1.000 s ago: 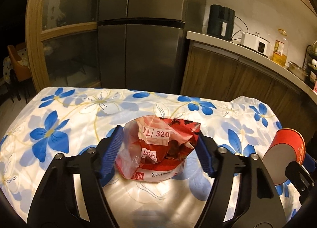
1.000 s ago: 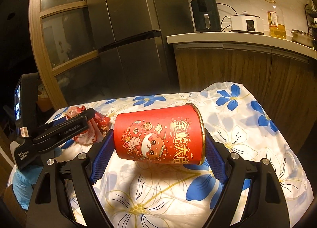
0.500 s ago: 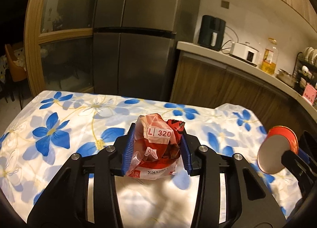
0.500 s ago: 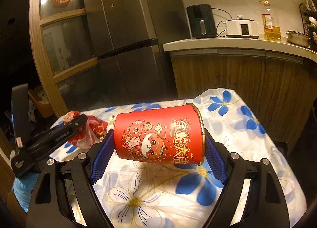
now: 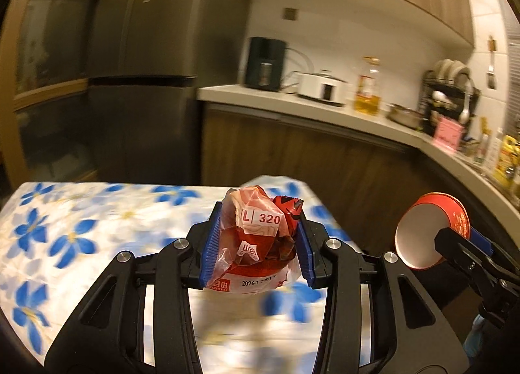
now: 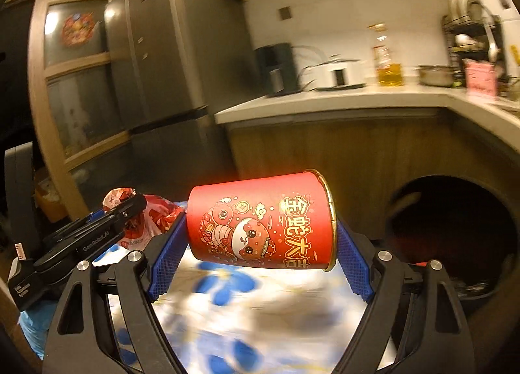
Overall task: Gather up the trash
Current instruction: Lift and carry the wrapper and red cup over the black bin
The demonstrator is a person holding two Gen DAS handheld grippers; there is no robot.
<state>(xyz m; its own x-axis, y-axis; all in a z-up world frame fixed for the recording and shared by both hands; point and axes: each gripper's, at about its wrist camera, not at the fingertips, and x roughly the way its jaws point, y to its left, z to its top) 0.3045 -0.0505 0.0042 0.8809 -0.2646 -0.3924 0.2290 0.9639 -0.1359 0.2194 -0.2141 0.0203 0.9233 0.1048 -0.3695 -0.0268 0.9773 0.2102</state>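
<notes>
1. Left gripper (image 5: 256, 247): its blue pads are pressed against both sides of a crumpled red-and-clear plastic snack wrapper (image 5: 260, 240). The jaws stand roughly half closed, and the wrapper is squeezed between them. It hangs above the table with the white cloth printed in blue flowers (image 5: 65, 237), clear of the cloth.

2. Right gripper (image 6: 260, 244): its jaws stand wide, with the pads against the two ends of a red cylindrical paper cup with gold rim and cartoon print (image 6: 260, 221). The cup lies on its side across the jaws, above the same table's far edge.

3. Bin: a dark round opening (image 6: 451, 237), apparently a trash bin, sits beyond the table's right edge, below the level of the cup. Its contents are too dark to make out.

4. Done, in my judgement: both pieces of trash are picked up and off the table.

5. Remaining, in my judgement: carry both items to the bin and release them there. No other litter shows on the visible cloth, though blur hides detail.
</notes>
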